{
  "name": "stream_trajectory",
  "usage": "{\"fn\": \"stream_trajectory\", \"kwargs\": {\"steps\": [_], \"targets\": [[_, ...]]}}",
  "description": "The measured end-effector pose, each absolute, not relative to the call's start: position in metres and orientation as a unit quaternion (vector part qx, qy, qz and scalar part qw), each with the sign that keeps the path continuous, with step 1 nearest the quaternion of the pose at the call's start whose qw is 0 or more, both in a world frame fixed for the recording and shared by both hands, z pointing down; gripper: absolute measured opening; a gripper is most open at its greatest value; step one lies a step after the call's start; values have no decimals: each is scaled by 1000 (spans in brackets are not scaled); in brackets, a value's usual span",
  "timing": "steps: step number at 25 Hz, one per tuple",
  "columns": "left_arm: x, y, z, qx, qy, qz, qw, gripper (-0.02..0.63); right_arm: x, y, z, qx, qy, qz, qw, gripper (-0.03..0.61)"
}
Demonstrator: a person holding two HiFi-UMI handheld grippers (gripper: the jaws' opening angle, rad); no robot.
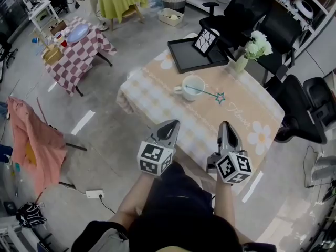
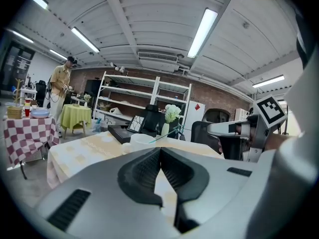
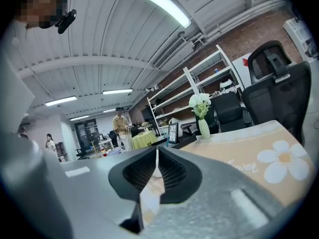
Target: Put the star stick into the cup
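star stick (image 1: 207,92) in cup (image 1: 192,87), leaning on the rim, star outside | left gripper (image 1: 172,123), right gripper (image 1: 226,124): both pinched together, empty, well apart from it | job looks done, nothing needs holding

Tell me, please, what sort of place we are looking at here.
Most likely an office or lab workroom set up for recording, not a home. It has open metal shelving along the back, black office chairs, and several cloth-covered tables standing on a bare concrete floor.
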State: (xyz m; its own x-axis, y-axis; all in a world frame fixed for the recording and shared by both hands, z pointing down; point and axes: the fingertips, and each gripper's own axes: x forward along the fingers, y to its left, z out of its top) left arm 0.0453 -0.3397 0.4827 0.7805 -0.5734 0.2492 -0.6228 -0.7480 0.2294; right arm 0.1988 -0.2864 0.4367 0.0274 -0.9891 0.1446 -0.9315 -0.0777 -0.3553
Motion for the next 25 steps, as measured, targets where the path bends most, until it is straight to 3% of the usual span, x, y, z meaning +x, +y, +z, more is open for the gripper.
{"fn": "stream_trajectory", "kwargs": {"steps": [9,25], "targets": [[39,-326,468,935,-328,59,125,11,189,-260,436,-739,664,-104,42,5],[40,-315,463,939,-323,49,112,11,187,-241,444,-748,656,-97,28,3]]}}
